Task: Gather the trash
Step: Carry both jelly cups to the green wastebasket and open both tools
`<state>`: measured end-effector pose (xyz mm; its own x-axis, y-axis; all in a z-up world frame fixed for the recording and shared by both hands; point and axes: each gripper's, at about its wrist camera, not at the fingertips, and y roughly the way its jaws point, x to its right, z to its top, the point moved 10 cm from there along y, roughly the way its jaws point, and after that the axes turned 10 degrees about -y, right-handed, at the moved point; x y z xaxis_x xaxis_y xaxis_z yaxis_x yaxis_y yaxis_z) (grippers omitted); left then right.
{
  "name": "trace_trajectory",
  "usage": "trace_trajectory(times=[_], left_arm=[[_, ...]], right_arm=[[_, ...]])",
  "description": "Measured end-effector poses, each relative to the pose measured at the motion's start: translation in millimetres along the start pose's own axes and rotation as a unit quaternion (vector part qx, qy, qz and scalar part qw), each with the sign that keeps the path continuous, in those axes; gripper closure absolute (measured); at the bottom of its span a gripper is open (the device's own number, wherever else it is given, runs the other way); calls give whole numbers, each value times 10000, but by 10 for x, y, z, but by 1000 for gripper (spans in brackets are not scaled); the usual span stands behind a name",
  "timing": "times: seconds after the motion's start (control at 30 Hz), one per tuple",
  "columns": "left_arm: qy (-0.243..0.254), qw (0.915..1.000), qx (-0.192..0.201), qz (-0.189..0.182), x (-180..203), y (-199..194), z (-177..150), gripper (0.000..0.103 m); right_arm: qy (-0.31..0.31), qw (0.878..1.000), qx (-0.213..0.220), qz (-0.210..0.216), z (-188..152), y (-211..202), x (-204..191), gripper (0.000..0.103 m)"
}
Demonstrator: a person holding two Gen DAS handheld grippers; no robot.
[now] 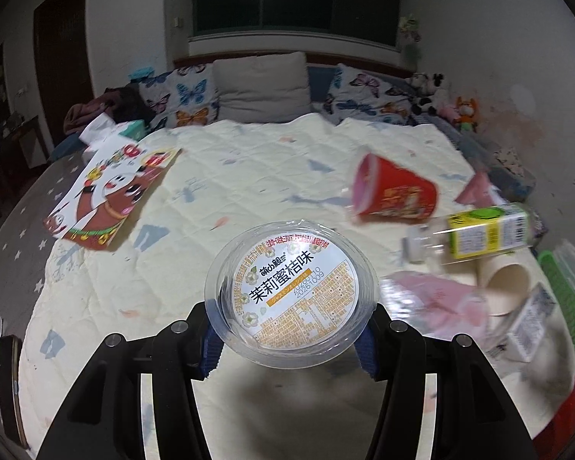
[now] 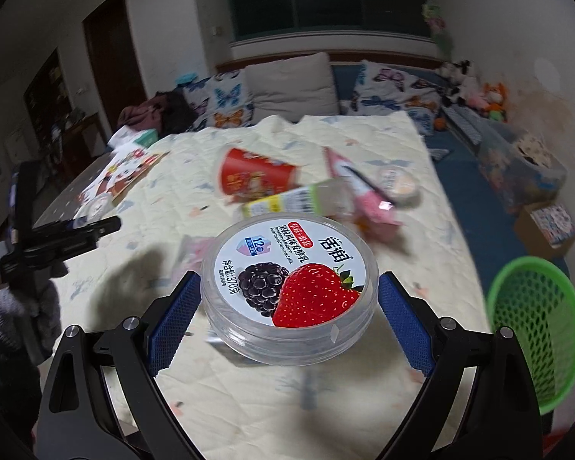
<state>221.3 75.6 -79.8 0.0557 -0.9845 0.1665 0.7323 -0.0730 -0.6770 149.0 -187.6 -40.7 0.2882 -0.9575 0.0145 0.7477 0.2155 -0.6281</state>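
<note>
On the bed, a pale quilted cover (image 1: 249,176) spreads wide under everything, with butterfly-print pillows (image 1: 189,96) and a grey cushion (image 1: 262,86) at its far end. A green mesh basket (image 2: 536,337) stands off the cover's right side in the right wrist view, beside the bed. A flat printed paper bag (image 1: 107,195) lies on the cover to the left. Near the middle of the litter a red paper cup (image 1: 393,191) lies on its side, with a plastic bottle (image 1: 479,232) bearing a yellow-green label just beside it, also lying down, and a beige paper cup (image 1: 504,287) tipped over near that. Pink wrappers (image 1: 437,299) are scattered close by. The right gripper (image 2: 289,316) holds a round yogurt tub (image 2: 289,280) with a strawberry and blackberry lid between its blue pads, jaws spread wide around it, raised above the cover. The left gripper (image 1: 289,339) clamps a clear jelly cup (image 1: 291,281) with a white printed lid, lifted off the bed
</note>
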Motion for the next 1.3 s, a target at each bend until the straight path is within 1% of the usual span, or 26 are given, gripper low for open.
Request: trace_trajectory(times=[0.1, 0.23, 0.3, 0.47, 0.57, 0.7, 0.8, 0.93, 1.17, 1.3], left_arm=[[191, 9995, 125, -215, 335, -137, 45, 49], [435, 9973, 183, -557, 813, -256, 85, 49], [603, 9952, 186, -749, 1096, -291, 83, 49], [925, 9892, 101, -1132, 1760, -271, 18, 49], [1052, 9846, -42, -1393, 2163, -235, -80, 49], [1323, 9782, -183, -1592, 2624, -195, -196, 49], [1577, 9727, -252, -1683, 2966, -168, -286, 49], [1862, 9655, -327, -1791, 3403, -117, -400, 49], [2110, 9567, -537, -1933, 3913, 33, -568, 49], [2272, 9523, -648, -1931, 4131, 127, -684, 49]], right_arm=[[254, 9994, 11, -242, -93, -81, 348, 12], [539, 9969, -8, -576, -265, -174, 816, 12], [721, 9940, -55, -821, -390, -222, 1121, 12], [1099, 9854, -241, -1275, -739, -284, 1773, 11], [1378, 9789, -440, -1447, -992, -243, 2120, 11], [1750, 9687, -739, -1596, -1381, -150, 2514, 11], [1981, 9637, -965, -1507, -1611, -38, 2678, 11], [2067, 9601, -1178, -1473, -1773, 63, 2740, 11], [2283, 9559, -1277, -1331, -1956, 92, 2821, 10], [2209, 9566, -1268, -1419, -1987, 60, 2857, 11]])
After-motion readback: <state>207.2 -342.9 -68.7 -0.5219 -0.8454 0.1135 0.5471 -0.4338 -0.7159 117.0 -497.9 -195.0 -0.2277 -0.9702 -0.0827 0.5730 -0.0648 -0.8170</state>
